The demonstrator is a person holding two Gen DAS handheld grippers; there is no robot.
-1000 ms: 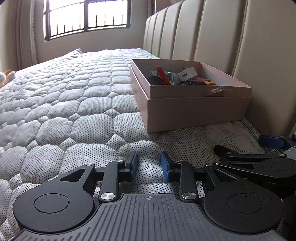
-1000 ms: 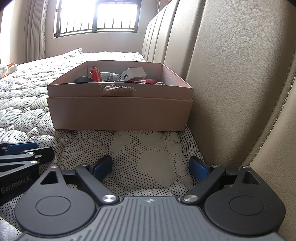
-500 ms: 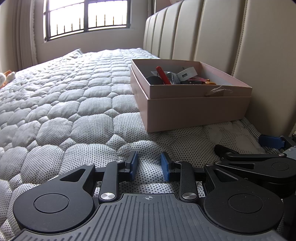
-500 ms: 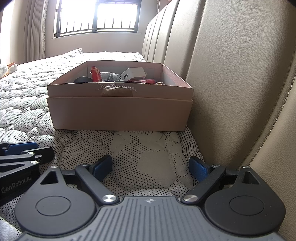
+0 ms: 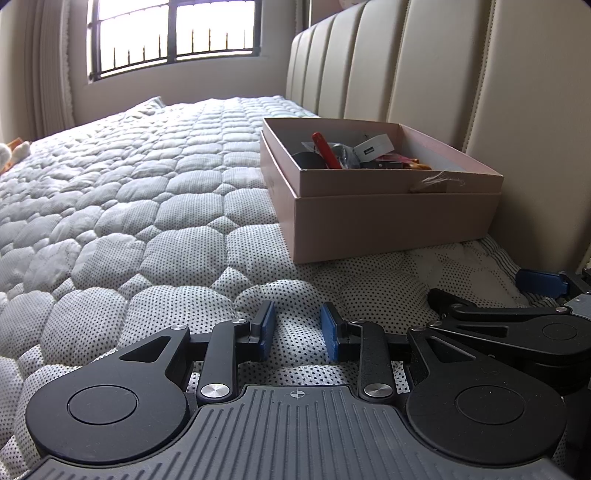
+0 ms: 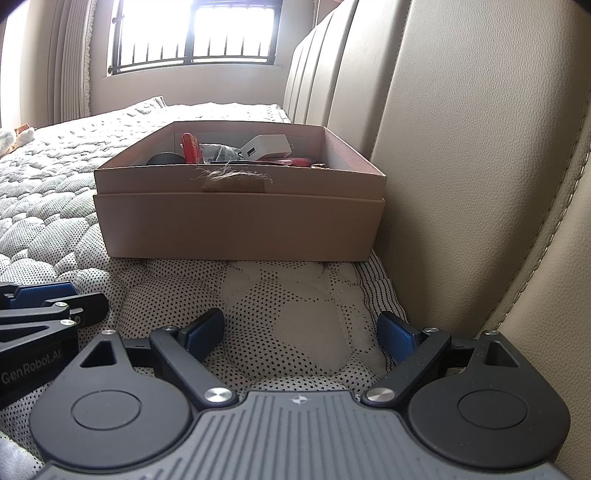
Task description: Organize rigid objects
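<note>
A pink cardboard box (image 5: 391,221) (image 6: 236,225) sits on the quilted mattress against the headboard. Inside it lie several small items: a red-handled tool (image 5: 327,149) (image 6: 190,147), a white charger (image 5: 373,147) (image 6: 264,147), a dark round object (image 5: 310,159) and a flat red thing (image 6: 288,161). My left gripper (image 5: 298,330) rests low on the mattress in front of the box, its blue pads apart with only quilt between them. My right gripper (image 6: 301,334) rests beside it, nearer the headboard, jaws wide and empty. Each gripper shows at the edge of the other's view.
The padded beige headboard (image 6: 461,147) rises close on the right. Quilted mattress (image 5: 129,184) stretches left and away toward a barred window (image 5: 173,33). A soft toy (image 5: 11,151) lies at the far left edge.
</note>
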